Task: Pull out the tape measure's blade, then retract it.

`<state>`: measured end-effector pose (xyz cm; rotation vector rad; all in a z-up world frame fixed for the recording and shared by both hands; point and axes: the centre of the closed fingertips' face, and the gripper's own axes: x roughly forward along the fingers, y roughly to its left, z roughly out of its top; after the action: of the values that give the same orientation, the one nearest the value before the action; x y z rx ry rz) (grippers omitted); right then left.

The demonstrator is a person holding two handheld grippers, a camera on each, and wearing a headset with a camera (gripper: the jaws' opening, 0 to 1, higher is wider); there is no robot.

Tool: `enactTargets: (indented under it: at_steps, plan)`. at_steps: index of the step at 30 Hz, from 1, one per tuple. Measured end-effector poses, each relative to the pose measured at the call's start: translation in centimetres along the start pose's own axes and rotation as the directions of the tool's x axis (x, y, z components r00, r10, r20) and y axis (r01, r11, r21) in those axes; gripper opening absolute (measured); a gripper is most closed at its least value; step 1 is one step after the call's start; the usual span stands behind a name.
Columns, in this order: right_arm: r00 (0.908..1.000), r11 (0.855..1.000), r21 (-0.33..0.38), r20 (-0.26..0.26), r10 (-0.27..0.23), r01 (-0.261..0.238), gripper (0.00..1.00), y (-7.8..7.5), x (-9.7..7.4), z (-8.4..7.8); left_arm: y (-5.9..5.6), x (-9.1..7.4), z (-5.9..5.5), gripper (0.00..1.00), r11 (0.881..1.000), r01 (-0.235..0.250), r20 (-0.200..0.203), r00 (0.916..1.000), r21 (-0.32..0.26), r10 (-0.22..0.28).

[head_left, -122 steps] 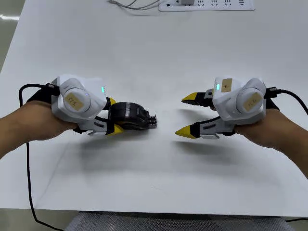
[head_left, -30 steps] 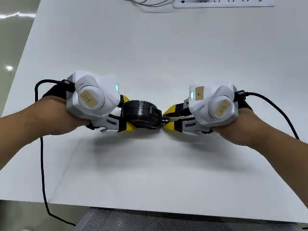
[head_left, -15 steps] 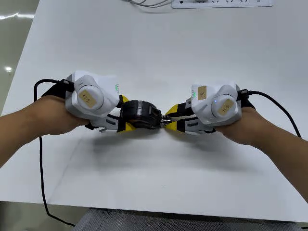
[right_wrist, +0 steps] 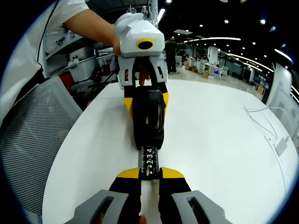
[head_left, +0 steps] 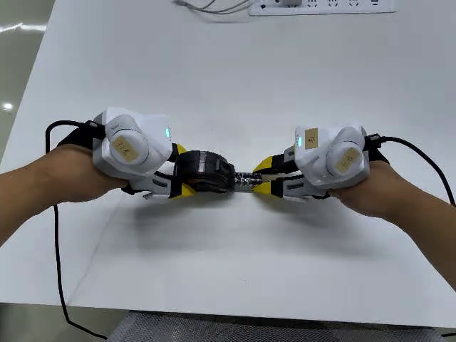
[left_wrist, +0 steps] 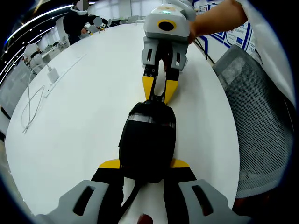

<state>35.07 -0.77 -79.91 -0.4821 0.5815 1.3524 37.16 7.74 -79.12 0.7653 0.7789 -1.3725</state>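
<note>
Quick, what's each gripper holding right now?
Left hand-held gripper: shut on the tape measure.
Right hand-held gripper: shut on the blade.

We take this for an open-plan lab or office hall: a wide white surface [head_left: 235, 71] with a power strip [head_left: 320, 6] at the frame's top edge, a mesh chair [left_wrist: 259, 116], ceiling light strips [right_wrist: 224, 38], and more workstations [right_wrist: 205, 67] at upper right.

The white table [head_left: 214, 271] bears a black tape measure [head_left: 205, 171], with a power strip [head_left: 320, 6] and cables [head_left: 212, 9] at its far edge.
</note>
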Motion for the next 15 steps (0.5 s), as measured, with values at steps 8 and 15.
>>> enactTargets:
  at_steps: [8,15]
  plan:
    - [0.9999,1.0,0.005,-0.008,-0.008,0.008,0.1,0.0,-0.8,-0.5,0.0,0.0,0.0,0.28,1.0,0.0,-0.003,1.0,0.002,0.0]
    - [0.9998,1.0,0.014,-0.014,-0.016,0.017,0.1,-0.1,-1.4,-1.0,0.0,0.0,0.0,0.28,1.0,0.001,-0.003,1.0,0.005,-0.001]
